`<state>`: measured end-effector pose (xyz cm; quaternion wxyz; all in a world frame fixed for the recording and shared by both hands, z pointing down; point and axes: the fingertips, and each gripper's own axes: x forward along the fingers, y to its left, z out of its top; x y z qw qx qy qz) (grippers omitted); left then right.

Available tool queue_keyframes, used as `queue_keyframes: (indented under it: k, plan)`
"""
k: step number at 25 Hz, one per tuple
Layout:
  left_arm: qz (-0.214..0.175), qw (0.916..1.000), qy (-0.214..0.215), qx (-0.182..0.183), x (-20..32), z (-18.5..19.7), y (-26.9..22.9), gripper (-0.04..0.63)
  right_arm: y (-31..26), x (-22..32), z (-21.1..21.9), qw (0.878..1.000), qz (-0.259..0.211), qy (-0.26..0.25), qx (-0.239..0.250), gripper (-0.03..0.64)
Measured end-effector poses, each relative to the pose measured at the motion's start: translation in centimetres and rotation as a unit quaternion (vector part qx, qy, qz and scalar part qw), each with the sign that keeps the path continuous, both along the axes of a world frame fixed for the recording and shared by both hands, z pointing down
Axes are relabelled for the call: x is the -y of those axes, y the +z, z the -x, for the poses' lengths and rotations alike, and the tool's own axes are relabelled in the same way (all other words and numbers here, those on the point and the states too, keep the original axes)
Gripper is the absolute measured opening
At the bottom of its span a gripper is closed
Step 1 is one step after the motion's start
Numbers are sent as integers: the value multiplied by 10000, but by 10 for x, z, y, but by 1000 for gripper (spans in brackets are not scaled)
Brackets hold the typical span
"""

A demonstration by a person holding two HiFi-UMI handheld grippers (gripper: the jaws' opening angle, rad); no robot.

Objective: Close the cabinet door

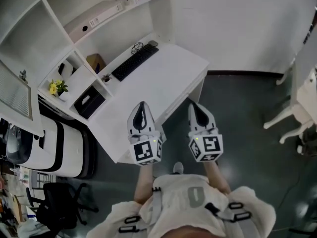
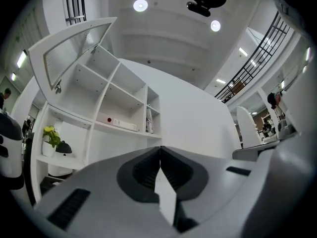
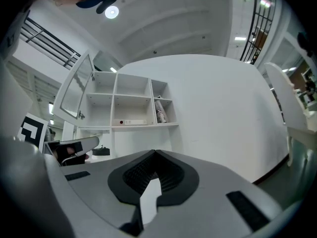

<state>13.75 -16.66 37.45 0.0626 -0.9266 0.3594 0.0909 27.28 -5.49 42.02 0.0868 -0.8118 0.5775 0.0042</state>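
Observation:
The cabinet door (image 1: 16,92), a white frame with a ribbed glass pane, stands swung open at the upper left of the white shelf unit (image 1: 54,14). The left gripper view shows the door (image 2: 74,46) high on the left, and the right gripper view shows the door (image 3: 75,90) further off. My left gripper (image 1: 142,106) and right gripper (image 1: 194,106) hover side by side over the desk's near corner, well short of the door. Both are shut and hold nothing; their jaws meet at the tips (image 2: 159,149) (image 3: 154,152).
A white desk (image 1: 168,83) carries a black keyboard (image 1: 133,62). The shelves hold a yellow flower plant (image 1: 57,88) and a long white box (image 1: 94,20). A black chair (image 1: 58,208) stands at the lower left, and white furniture (image 1: 294,103) at the right.

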Motion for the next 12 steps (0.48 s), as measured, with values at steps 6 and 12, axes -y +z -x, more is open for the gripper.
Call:
queue_keyframes:
  k: [6, 12]
  plan:
    - [29, 9997, -258, 29, 52, -4, 4, 6, -4, 48, -7, 10000, 63, -36, 23, 3]
    - [234, 9989, -406, 32, 64, -12, 12, 6, 2, 73, -13, 9993, 122, -337, 105, 3]
